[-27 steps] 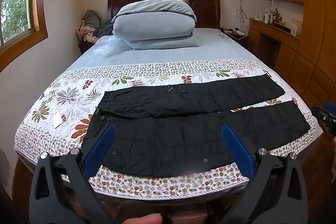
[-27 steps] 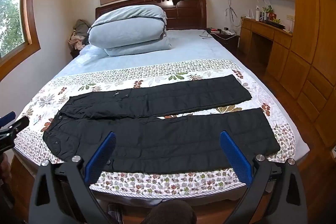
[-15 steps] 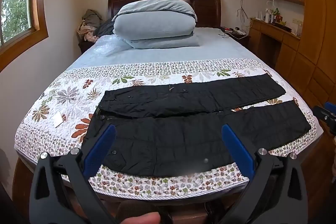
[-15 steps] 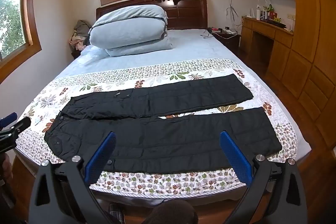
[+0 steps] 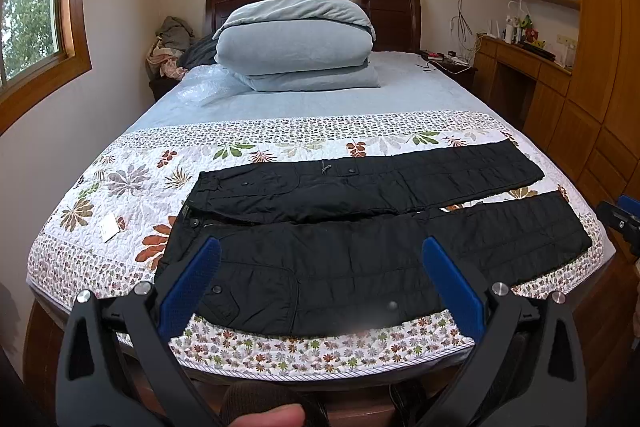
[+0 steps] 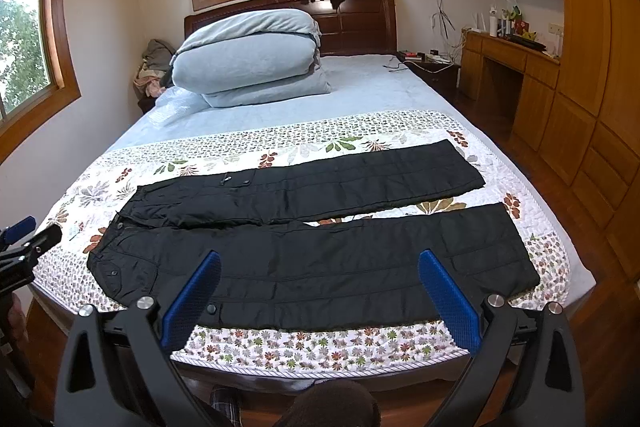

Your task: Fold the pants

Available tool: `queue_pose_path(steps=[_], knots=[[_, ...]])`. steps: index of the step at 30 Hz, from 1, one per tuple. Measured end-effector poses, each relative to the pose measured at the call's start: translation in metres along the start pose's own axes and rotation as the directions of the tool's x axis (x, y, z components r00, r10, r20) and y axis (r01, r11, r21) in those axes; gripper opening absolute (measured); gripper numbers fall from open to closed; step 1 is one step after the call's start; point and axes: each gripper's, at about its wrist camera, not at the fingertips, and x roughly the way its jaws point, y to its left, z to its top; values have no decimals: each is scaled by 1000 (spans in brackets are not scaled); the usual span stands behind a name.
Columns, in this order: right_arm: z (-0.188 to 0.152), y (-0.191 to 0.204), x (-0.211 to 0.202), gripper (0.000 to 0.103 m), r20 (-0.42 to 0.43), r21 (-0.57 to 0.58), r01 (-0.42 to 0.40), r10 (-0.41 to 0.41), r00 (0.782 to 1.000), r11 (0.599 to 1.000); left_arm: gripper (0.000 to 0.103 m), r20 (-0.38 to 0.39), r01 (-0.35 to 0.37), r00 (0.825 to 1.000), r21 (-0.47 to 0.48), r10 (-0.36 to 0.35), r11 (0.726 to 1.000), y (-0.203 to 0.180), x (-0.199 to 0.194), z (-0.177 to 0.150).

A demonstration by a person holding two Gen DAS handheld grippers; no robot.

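Across the near half of the bed (image 5: 400, 95), on a floral quilt (image 5: 132, 183), the black pants (image 5: 360, 259) lie flat and unfolded, waistband to the left and both leg hems to the right. The two legs run side by side; a narrow wedge of quilt shows between them toward the hems. The near leg's long edge lies close to the near edge of the quilt, with only a strip of flower print in front of it. The hem of the near leg lies close to the right edge of the bed. Bare quilt lies to the left of the waistband and beyond the far leg. Folded blue bedding (image 5: 296, 47) sits at the far end against the headboard, well apart from the pants. A wooden desk (image 6: 516, 55) stands along the right wall.

The left gripper (image 5: 320, 287) hangs off the near edge of the bed, fingers spread wide, holding and touching nothing. The right gripper (image 6: 318, 295) is likewise spread wide, unloaded and clear of the fabric.
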Motion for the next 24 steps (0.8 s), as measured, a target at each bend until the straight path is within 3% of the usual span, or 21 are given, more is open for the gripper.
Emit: queue_pose_path(steps=[24], knots=[[0, 3, -5, 100, 27, -12, 23, -23, 999, 1000, 101, -6, -1, 1000, -4, 1, 1000, 2, 2, 5]])
